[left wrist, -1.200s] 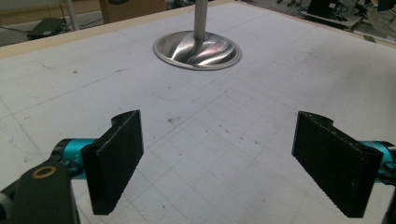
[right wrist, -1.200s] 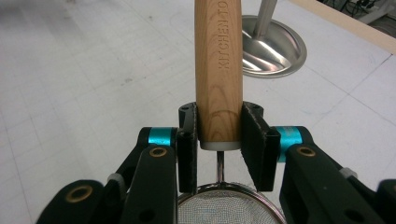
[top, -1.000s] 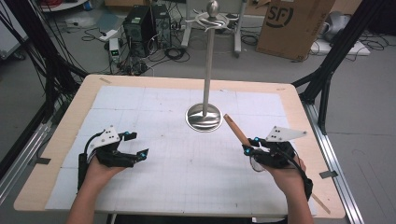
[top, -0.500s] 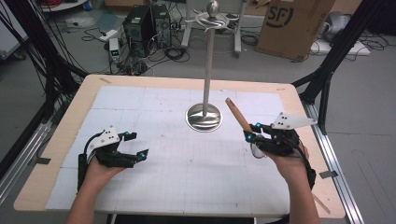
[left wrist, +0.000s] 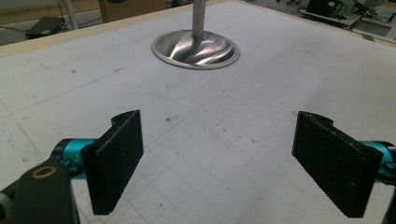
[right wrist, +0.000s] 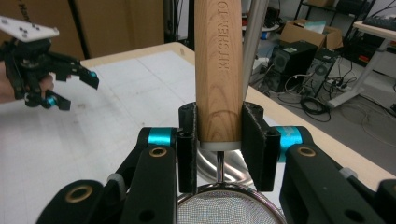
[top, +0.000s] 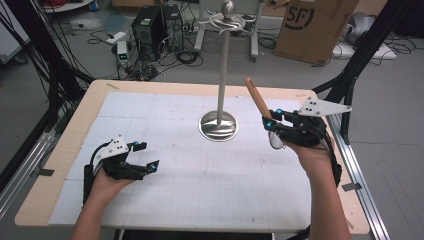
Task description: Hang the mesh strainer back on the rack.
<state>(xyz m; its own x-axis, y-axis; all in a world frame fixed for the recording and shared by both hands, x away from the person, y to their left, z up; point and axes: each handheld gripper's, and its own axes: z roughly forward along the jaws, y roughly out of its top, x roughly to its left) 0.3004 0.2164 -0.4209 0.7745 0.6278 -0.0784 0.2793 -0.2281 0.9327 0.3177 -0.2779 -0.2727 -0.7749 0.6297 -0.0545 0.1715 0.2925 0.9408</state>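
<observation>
A small mesh strainer with a wooden handle (top: 257, 100) (right wrist: 219, 74) is held up off the table, handle pointing up and away, mesh bowl (right wrist: 229, 205) toward the hand. My right gripper (top: 270, 128) (right wrist: 219, 144) is shut on the lower end of that handle, to the right of a metal stand (top: 223, 65) with hooks at its top and a round base (top: 218, 125) (left wrist: 196, 46). My left gripper (top: 145, 156) (left wrist: 219, 163) rests open near the table's front left, nothing between its jaws; it also appears far off in the right gripper view (right wrist: 60, 84).
A white gridded mat (top: 200, 170) covers the wooden table (top: 65, 150). Behind the table are a computer tower (top: 150, 25), cables and a cardboard box (top: 315, 25). Black frame posts stand at both sides.
My right gripper has lifted the strainer and carried it up and toward the stand, its handle now steeper. The left gripper has stayed put.
</observation>
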